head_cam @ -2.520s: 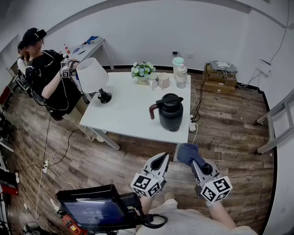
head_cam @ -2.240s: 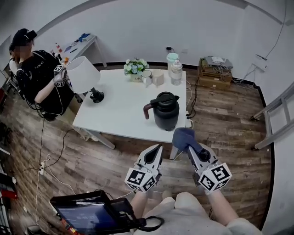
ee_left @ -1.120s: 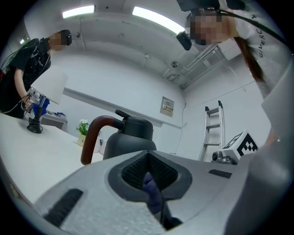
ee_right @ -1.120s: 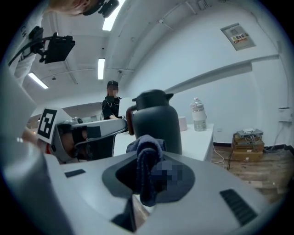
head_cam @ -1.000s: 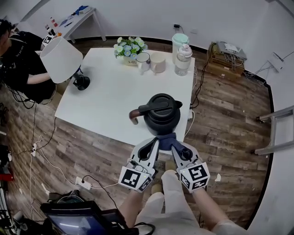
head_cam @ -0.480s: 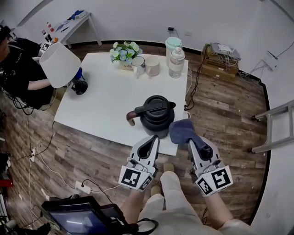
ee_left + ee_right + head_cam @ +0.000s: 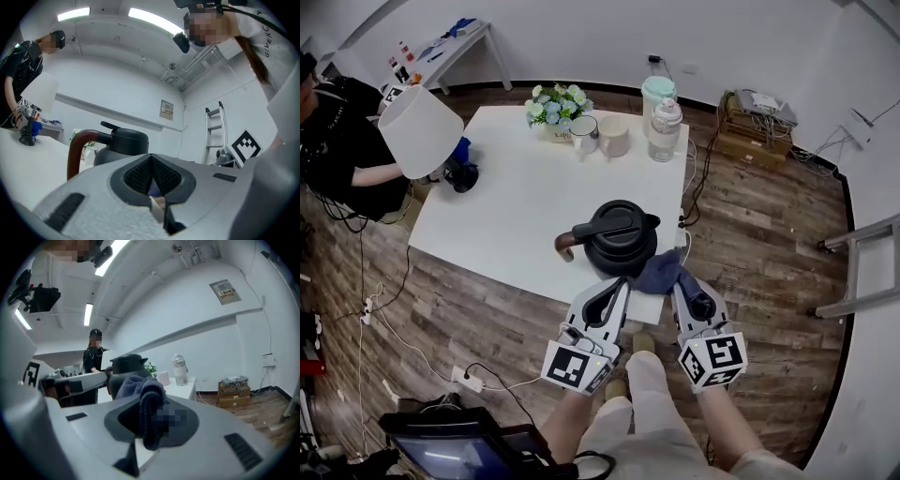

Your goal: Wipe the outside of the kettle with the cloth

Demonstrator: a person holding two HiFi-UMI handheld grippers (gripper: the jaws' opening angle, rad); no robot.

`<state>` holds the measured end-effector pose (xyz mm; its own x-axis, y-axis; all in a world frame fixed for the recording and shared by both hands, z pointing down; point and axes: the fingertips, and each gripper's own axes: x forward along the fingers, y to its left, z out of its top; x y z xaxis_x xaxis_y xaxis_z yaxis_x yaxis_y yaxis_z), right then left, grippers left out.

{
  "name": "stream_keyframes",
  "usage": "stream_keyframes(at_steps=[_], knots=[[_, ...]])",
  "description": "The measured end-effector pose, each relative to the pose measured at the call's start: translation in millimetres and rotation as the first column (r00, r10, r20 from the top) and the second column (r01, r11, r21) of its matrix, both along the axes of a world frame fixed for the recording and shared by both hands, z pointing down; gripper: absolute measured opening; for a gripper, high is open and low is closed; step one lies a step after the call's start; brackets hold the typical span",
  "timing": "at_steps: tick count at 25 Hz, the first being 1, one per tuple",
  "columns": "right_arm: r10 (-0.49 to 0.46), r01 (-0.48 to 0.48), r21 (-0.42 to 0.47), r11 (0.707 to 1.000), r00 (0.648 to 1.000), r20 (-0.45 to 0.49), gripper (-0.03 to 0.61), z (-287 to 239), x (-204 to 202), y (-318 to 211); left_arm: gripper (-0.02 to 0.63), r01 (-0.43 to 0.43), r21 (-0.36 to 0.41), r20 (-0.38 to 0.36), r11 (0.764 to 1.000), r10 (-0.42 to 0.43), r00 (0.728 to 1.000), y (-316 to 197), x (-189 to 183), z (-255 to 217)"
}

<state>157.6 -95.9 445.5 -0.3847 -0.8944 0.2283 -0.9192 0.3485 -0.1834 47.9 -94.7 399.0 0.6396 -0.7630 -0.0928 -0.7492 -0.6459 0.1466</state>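
- Right gripper [image 7: 679,278]: jaws clamped on blue cloth [image 7: 654,273], which is bunched ahead of tips.
- Left gripper [image 7: 621,286]: jaws pressed together, nothing held between.
- Kettle [image 7: 615,240]: found just ahead of both grippers, slightly left of right gripper's line. Stood upright on table [image 7: 516,206], long axis vertical.
- Cloth seen at kettle flank nearest right gripper; touching or just beside cannot be settled.
- Handle [image 7: 564,246]: projected to left of left gripper, away from cloth.
- Judged: wipe best led by right gripper, stroke carried sideways round wall.
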Motion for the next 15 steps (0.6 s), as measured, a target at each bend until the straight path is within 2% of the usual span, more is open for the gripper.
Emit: stream_keyframes(at_steps=[7,11,15], knots=[[-0.017,0.013,-0.088,0.996,0.999,-0.048,0.061,56.6,-1.7,-10.0,0.008,-0.036,-0.007,0.031,0.999,0.036,0.999,2.4,8.0,22.4],[-0.054,0.038,-0.137,0.99,0.993,-0.109,0.061,75.9,-3.3,-11.7,0.008,-0.051,-0.037,0.032,0.998,0.053,0.998,7.7,13.8,35.4],[-0.043,0.024,-0.169,0.985,0.993,-0.106,0.061,76.5,6.7,-11.7,0.008,-0.055,-0.062,0.026,0.997,0.056,0.998,9.9,14.9,42.8]])
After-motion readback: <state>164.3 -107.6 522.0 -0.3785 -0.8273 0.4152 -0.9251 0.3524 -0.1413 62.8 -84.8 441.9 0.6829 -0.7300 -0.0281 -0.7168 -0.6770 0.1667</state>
